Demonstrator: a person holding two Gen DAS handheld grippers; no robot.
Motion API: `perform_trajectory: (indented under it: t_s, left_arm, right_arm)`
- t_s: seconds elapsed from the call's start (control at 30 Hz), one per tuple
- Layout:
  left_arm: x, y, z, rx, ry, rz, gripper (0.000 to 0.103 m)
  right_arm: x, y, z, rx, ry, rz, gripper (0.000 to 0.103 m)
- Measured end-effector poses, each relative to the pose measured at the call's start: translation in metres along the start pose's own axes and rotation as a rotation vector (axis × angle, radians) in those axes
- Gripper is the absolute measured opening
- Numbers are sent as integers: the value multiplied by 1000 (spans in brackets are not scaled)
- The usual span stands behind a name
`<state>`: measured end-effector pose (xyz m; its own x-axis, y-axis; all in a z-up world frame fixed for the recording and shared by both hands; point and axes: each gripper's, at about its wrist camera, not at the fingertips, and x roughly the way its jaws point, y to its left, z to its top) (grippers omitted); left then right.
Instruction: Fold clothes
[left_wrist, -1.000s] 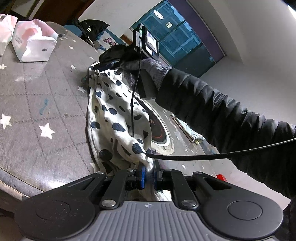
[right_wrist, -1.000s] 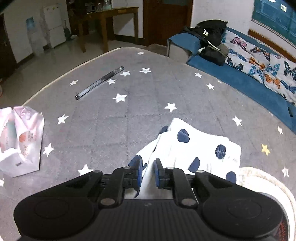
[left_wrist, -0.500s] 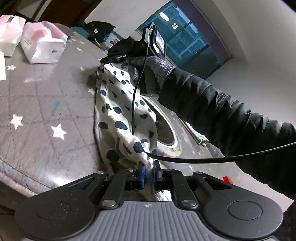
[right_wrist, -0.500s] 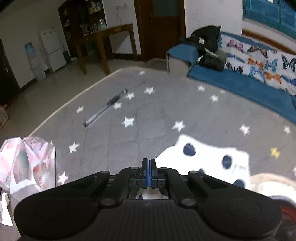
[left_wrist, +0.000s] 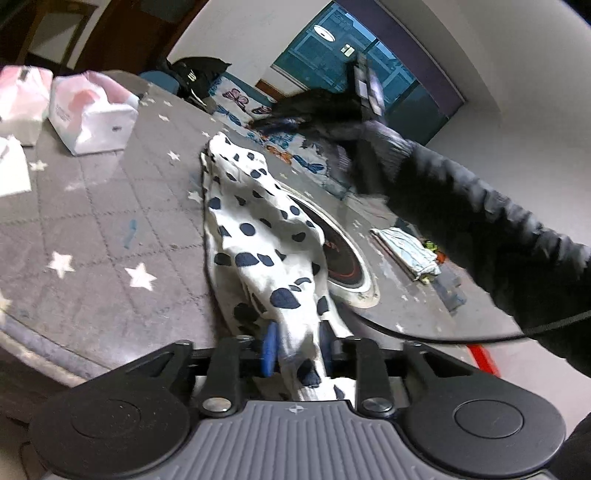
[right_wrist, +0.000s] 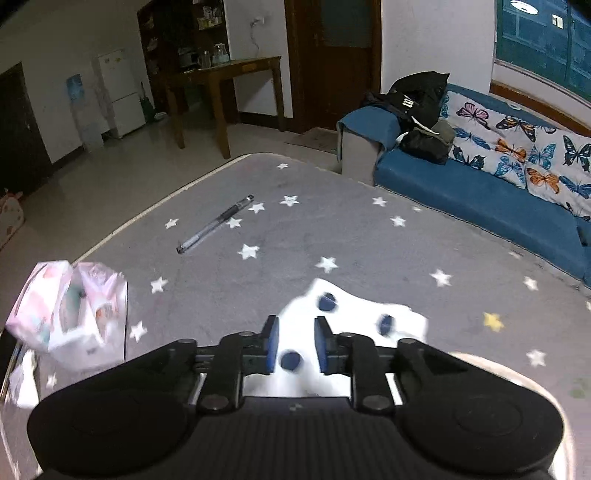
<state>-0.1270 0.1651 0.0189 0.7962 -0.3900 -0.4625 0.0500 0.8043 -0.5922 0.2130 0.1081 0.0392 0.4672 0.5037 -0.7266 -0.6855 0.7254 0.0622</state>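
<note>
A white cloth with dark blue spots (left_wrist: 255, 229) lies in a long crumpled strip on the grey star-patterned table cover (left_wrist: 92, 229). Its near end runs between the fingers of my left gripper (left_wrist: 296, 347), whose jaws are opening; the blue pads stand apart and the cloth hangs loose between them. In the right wrist view the cloth's other end (right_wrist: 354, 310) rests on the cover (right_wrist: 295, 229). My right gripper (right_wrist: 294, 347) is above it, jaws opening, not pressing the cloth. The person's dark sleeve (left_wrist: 480, 221) reaches over the table.
Pink and white tissue packs (left_wrist: 92, 114) (right_wrist: 74, 314) sit at the table's left. A pen (right_wrist: 216, 223) lies farther out. A round dark hob (left_wrist: 343, 258) and a folded packet (left_wrist: 406, 251) are right of the cloth. A blue sofa (right_wrist: 480, 192) stands behind.
Both grippers' jaws have parted from shut. The right gripper has risen away from the cloth's far end, which now lies on the table. The left gripper stayed in place.
</note>
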Motion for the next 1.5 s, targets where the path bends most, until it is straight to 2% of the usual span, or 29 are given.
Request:
perform_trajectory:
  t_s: [0.03, 0.17, 0.43, 0.6, 0.73, 0.87, 1.0, 1.13, 1.3, 1.4, 1.5]
  left_arm:
    - [-3, 0, -1, 3, -2, 11, 32]
    - [-10, -3, -2, 20, -10, 59, 32]
    - [-15, -18, 21, 100, -60, 134, 30]
    - [20, -29, 57, 171, -57, 136, 30]
    - [64, -35, 88, 214, -39, 131, 29]
    - [117, -28, 113, 256, 3, 164, 27]
    - [164, -6, 129, 220, 64, 197, 24]
    - [192, 13, 138, 202, 106, 208, 24]
    - [206, 35, 142, 180, 114, 274, 19]
    - [202, 39, 145, 162, 103, 284, 19]
    - [194, 22, 142, 206, 93, 260, 18]
  right_arm:
    - [-8, -5, -4, -8, 5, -9, 34]
    - [-34, -29, -25, -33, 25, -40, 35]
    - [-77, -80, -100, -9, 92, -68, 37]
    - [-93, -98, -141, 13, 109, -51, 41]
    - [-96, -96, -160, 4, 101, -18, 43]
    - [-93, -91, -170, 9, 83, 22, 47]
    - [-86, -80, -173, -19, 73, 53, 48]
    - [-76, -77, -174, -38, 74, 58, 48]
    - [-66, -83, -173, -35, 66, 45, 48]
    - [-60, -87, -172, -24, 65, 44, 48]
    - [-60, -89, -170, -7, 54, 70, 48]
